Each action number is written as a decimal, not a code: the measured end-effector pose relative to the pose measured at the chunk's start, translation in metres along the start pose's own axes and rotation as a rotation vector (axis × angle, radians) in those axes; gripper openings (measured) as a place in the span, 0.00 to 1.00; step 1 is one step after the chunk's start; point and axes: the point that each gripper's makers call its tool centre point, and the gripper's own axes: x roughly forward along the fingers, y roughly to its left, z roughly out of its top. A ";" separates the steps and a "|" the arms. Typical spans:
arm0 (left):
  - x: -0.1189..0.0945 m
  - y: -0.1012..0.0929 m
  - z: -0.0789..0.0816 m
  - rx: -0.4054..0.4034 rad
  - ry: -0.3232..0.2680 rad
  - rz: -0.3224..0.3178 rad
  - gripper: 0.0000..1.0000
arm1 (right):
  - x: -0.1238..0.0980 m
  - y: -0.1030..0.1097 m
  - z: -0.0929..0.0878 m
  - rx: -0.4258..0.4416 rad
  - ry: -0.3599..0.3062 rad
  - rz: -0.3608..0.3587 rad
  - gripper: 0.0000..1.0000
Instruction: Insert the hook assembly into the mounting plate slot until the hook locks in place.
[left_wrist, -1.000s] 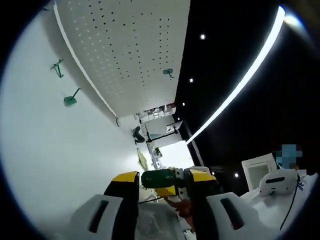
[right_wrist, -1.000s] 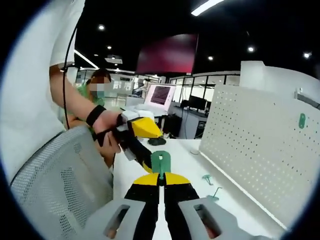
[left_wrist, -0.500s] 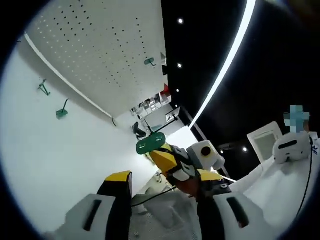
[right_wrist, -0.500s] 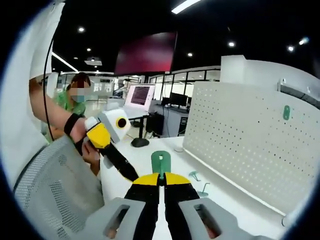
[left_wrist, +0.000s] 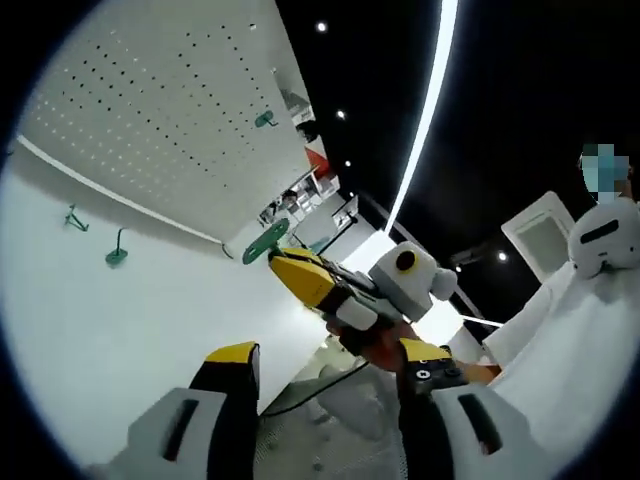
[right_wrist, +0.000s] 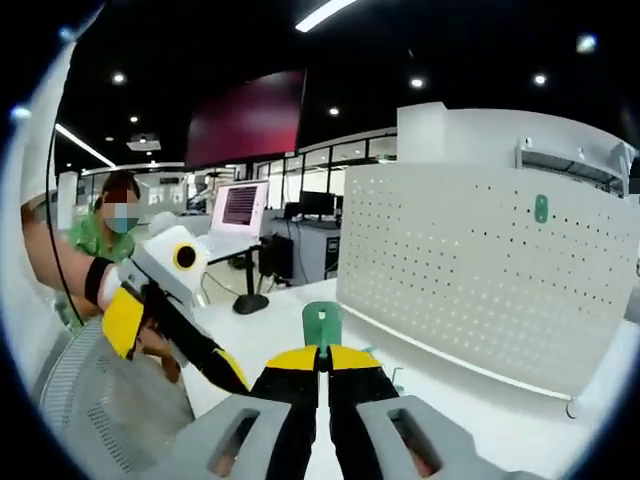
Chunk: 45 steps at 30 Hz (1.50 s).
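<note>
Two grippers are in use: the right gripper has its jaws pressed together on the green hook assembly, which stands upright at 12 o'clock from its tips, while the left gripper has its jaws spread with nothing between them. Beyond them, at 2 o'clock in the right gripper view, the white pegboard stands on the white table and carries a green mounting plate near its upper edge.
</note>
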 end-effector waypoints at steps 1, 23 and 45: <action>-0.001 -0.001 0.000 0.011 -0.003 0.000 0.56 | 0.000 -0.004 0.003 0.014 -0.006 -0.020 0.01; -0.025 -0.005 0.014 0.199 -0.024 0.085 0.61 | -0.003 -0.057 0.031 0.115 -0.028 -0.267 0.00; -0.043 0.010 0.042 0.485 -0.130 0.256 0.86 | 0.017 -0.111 0.060 0.059 0.001 -0.458 0.00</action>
